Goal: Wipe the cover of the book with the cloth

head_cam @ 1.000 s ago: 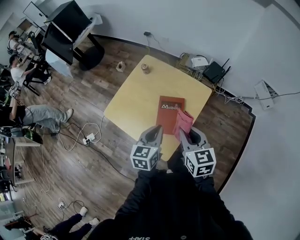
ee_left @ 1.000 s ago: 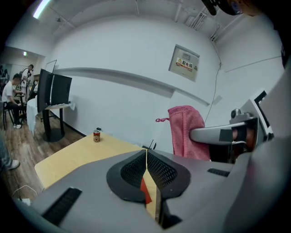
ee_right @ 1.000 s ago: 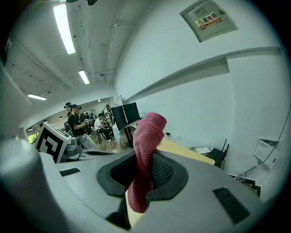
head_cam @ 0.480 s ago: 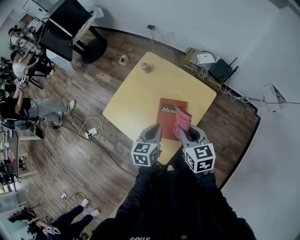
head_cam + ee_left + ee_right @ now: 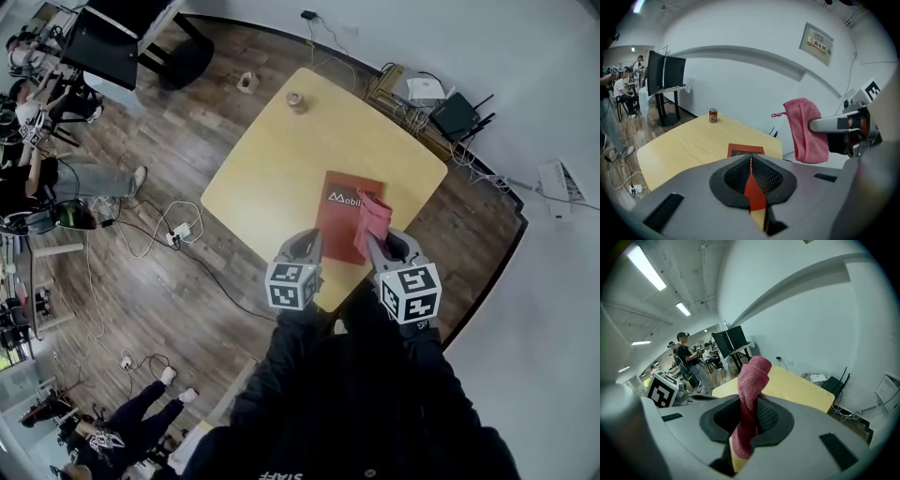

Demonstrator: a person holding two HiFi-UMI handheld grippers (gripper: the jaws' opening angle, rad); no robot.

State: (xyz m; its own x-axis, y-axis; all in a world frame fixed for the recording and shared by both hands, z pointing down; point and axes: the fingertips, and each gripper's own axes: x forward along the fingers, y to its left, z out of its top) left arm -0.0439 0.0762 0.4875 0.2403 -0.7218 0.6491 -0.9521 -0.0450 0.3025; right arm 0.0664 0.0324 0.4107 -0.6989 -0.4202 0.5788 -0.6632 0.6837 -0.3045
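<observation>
The right gripper (image 5: 379, 247) pinches the pink cloth (image 5: 372, 219). The left gripper (image 5: 306, 246) is pressed together and empty. With nothing holding it, the red book (image 5: 337, 214) could slide off the surface's (image 5: 272, 159) near edge when wiped.

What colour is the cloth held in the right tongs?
Pink. The cloth shows best in the left gripper view.

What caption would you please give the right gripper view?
Right tool shut on a pink cloth, yellow table beyond.

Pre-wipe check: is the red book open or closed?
Closed. The thin red book lies flat on the yellow wooden table, its lettered cover facing up.
</observation>
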